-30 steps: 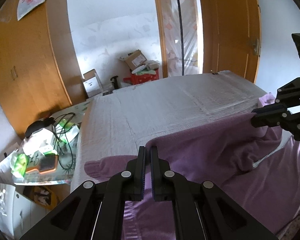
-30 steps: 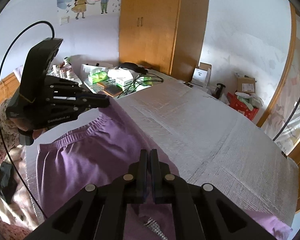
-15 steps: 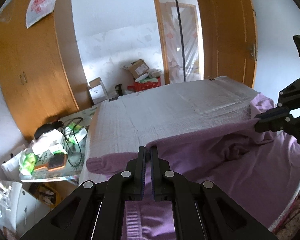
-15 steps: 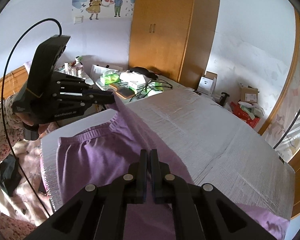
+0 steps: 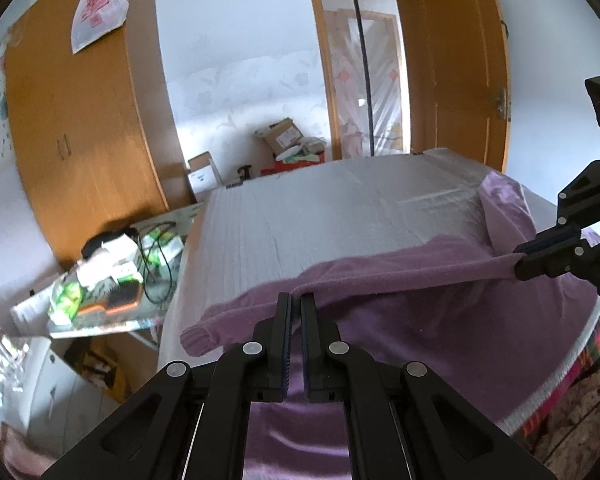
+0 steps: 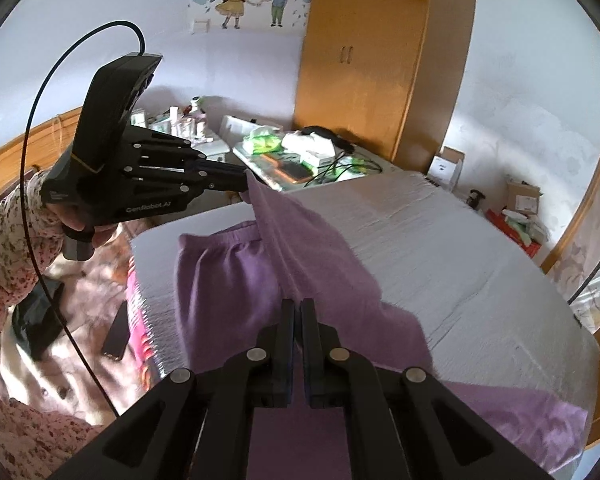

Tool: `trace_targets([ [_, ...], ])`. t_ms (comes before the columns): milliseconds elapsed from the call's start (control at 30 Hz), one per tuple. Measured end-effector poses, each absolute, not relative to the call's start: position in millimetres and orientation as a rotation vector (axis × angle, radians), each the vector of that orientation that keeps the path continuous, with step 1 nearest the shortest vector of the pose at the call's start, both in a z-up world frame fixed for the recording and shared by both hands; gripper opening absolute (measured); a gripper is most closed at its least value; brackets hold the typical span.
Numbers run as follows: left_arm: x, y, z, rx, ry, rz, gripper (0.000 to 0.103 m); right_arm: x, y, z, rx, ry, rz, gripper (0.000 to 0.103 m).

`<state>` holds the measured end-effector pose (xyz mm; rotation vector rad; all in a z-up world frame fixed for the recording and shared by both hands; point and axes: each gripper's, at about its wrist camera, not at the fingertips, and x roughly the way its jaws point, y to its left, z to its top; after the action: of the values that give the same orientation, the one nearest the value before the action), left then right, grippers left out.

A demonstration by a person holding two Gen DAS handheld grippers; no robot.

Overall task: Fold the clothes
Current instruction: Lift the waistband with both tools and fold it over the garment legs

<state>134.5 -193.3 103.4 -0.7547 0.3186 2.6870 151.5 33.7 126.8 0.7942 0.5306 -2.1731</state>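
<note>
A purple garment [image 5: 440, 320] lies spread on the grey-white covered bed [image 5: 320, 216]. One of its edges is lifted and pulled taut between both grippers. My left gripper [image 5: 296, 298] is shut on that edge at its left end, near a ribbed cuff. It shows in the right wrist view too, as the left gripper [image 6: 244, 182] held by a hand in a floral sleeve. My right gripper [image 6: 298, 304] is shut on the other end of the edge of the garment [image 6: 228, 280]. From the left wrist view the right gripper [image 5: 518, 266] pinches the cloth at far right.
A cluttered side table [image 5: 112, 280] with cables and packets stands left of the bed, a wooden wardrobe [image 5: 80, 120] behind it. Cardboard boxes [image 5: 284, 136] sit on the floor by the door. A dark phone [image 6: 116, 336] lies on bedding beside the bed cover [image 6: 440, 248].
Both grippers have drawn back toward the near edge of the bed, carrying the taut purple edge with them over the lower layer. More bare cover now shows beyond the cloth.
</note>
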Motion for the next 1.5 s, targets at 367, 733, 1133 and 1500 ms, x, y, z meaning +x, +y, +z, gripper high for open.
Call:
trace_targets([
  [367,167.6,-200.7,61.4,-0.836,0.286,2.667,0.004,177.6,26.7,84.1,0.888,0.52,-2.101,0.003],
  [733,176.5,-209.4,27.1,-0.932,0.207,2.637,0.004,184.3,19.6,46.5,0.988,0.493,-2.052,0.003],
  [1133,163.0,-259.1,19.7,-1.046,-0.429,2.552,0.015,180.7,28.0,30.3,1.04,0.432,-2.069,0.003],
  [1500,126.2,-283.3,7.6,-1.241,-0.863,2.462,0.033,177.2,35.0,32.6,1.03,0.372,-2.075,0.003],
])
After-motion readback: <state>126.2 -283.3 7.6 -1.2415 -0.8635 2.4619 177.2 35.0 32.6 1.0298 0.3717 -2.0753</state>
